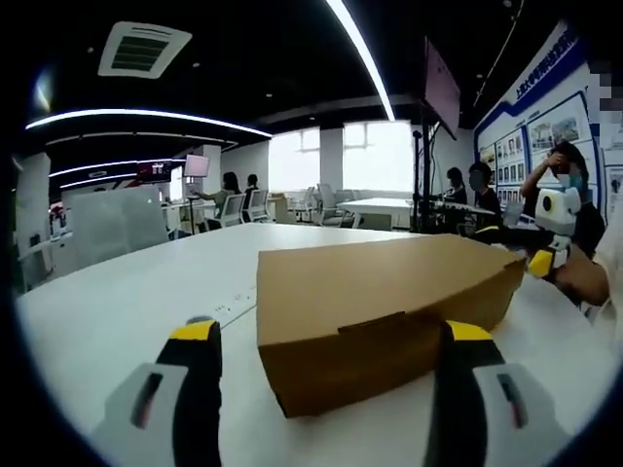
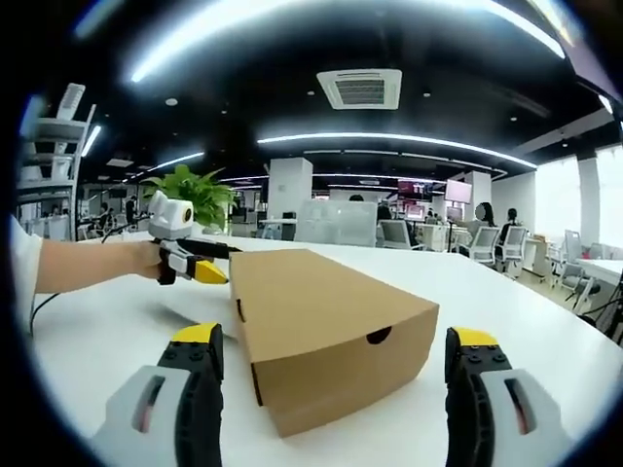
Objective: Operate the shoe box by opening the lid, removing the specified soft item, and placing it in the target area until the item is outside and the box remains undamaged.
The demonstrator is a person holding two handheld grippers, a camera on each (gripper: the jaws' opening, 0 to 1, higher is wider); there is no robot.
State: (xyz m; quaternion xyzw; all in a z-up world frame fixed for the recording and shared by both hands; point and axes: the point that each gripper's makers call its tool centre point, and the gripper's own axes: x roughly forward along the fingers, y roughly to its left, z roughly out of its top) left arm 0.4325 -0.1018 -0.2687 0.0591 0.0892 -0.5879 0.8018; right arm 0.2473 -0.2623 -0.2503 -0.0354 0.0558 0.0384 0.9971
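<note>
Shoe box point(image 1: 384, 311) sits closed on the white surface point(image 1: 146, 292), lid down flush, brown cardboard, nothing of its contents visible. In the left gripper view the box lies just beyond the left gripper point(image 1: 331, 365), whose yellow-tipped jaws stand spread wide, one on each side of the box's near corner and not touching it; the right-hand jaw covers part of the box's front wall. The lid's front flap shows a small tab at mid-length. The right gripper point(image 1: 540, 261) enters from the right at the far end of the box, held by a hand; its tips are small and overlap the box edge, so contact cannot be judged there. In the right gripper view the right gripper point(image 2: 336, 365) also has its jaws spread, empty, straddling the near end of the box point(image 2: 326, 326), which carries a dark finger hole point(image 2: 379, 336) on its end wall. The left gripper point(image 2: 200, 270) comes in from the left, at the far left corner of the box, in a hand with a white sleeve; touching or just beside, cannot tell. A potted plant point(image 2: 190, 195) stands far behind it. Background office chairs and people are blurred.
</note>
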